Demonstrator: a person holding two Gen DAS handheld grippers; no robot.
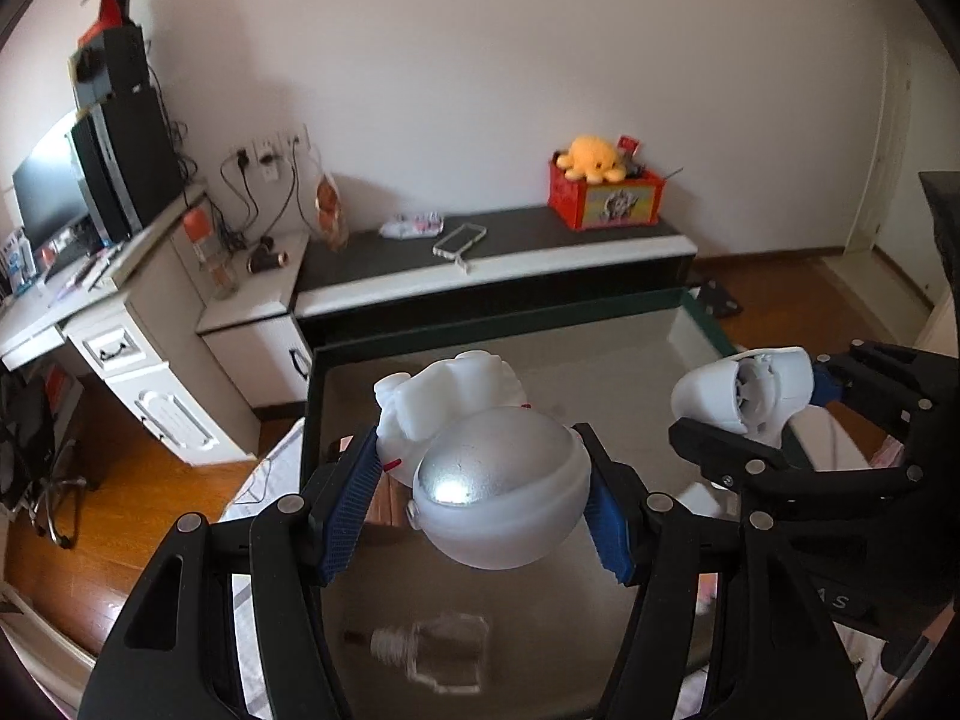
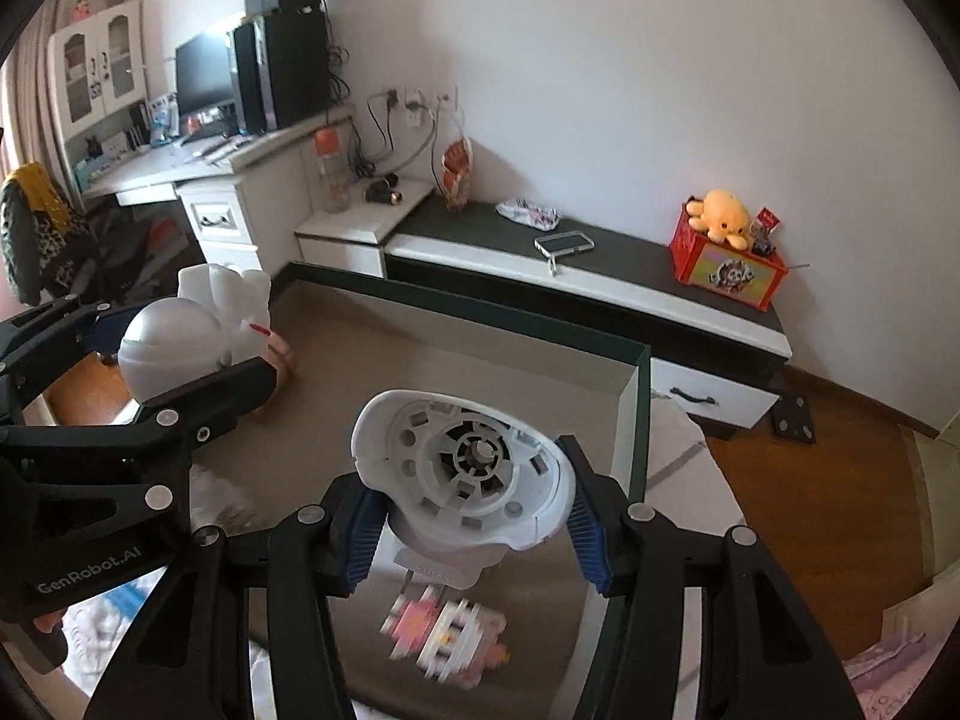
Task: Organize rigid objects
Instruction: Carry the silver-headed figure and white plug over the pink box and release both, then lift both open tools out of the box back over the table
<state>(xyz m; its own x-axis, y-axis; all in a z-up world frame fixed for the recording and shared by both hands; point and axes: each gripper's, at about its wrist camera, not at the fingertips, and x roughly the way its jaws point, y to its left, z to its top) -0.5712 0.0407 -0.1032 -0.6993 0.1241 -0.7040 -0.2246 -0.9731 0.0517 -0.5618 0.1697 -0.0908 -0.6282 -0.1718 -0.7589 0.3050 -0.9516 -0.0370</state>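
- Your left gripper [image 1: 483, 507] has its jaws closed on a white astronaut figure [image 1: 480, 450]; the blue pads press both sides of the round helmet, whose silver visor faces the camera.
- The figure's body and backpack stick out beyond the jaws, held in the air above the glass counter [image 1: 612, 360].
- Your right gripper [image 2: 474, 531] has its jaws closed on a white base piece [image 2: 462, 468], pads against its two sides. The hollow underside, with ribs and a central hub, faces the camera.
- The base piece is also off the counter, to the right of the astronaut figure and apart from it.
- Below the right gripper, a pink and white block toy [image 2: 447, 639] lies on the counter, blurred.
- Below the left gripper, a clear bottle [image 1: 429, 648] lies on its side on the counter.
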